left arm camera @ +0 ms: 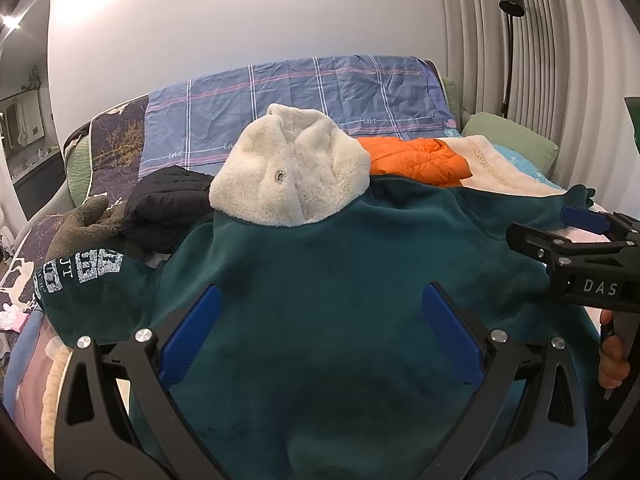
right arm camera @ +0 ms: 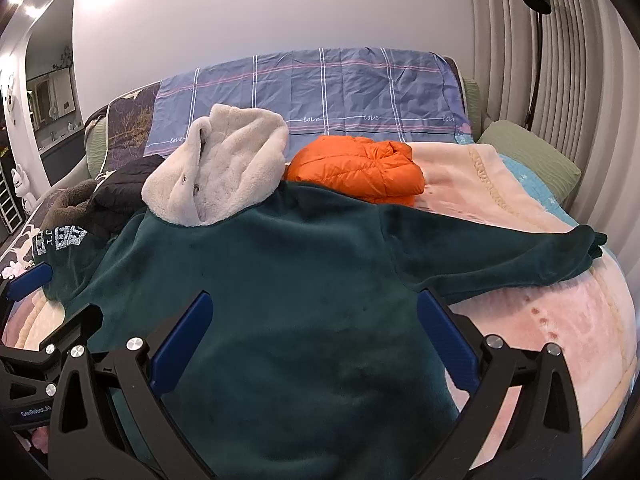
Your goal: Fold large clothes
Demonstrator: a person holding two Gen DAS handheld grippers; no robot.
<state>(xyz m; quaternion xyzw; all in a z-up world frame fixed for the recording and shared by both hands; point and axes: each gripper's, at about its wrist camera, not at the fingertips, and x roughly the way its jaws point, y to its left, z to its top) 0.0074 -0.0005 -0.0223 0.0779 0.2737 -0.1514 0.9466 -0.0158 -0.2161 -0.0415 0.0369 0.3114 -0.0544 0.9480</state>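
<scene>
The dark green hoodie (right arm camera: 280, 280) lies spread flat, back up, on the bed (right arm camera: 580, 312), its long axis running from the near hem up to the cream fleece hood (right arm camera: 218, 172) at the far end, and its two sleeves reaching out crosswise. The right sleeve (right arm camera: 520, 256) stretches straight out to the right over the pink blanket, cuff well clear of the body; the left sleeve (left arm camera: 84, 284), the one with white lettering, is bunched shorter on the left. Both tools hover over the near part of the body, neither touching cloth. The right gripper (right arm camera: 312, 328) has its blue fingers spread wide and empty, with the right armpit just beyond its right finger, so it is the nearer one to that long sleeve. The left gripper (left arm camera: 320, 328) is likewise spread wide with nothing in it, and is nearer to the lettered sleeve. I would guess a sleeve gets folded inward across the back next. Counting up: one hoodie, two sleeves, one hood, and beyond it one folded orange puffer jacket (right arm camera: 360, 168), one black quilted garment (left arm camera: 168, 204) and one brown fleece piece (left arm camera: 80, 224) on the far left.
</scene>
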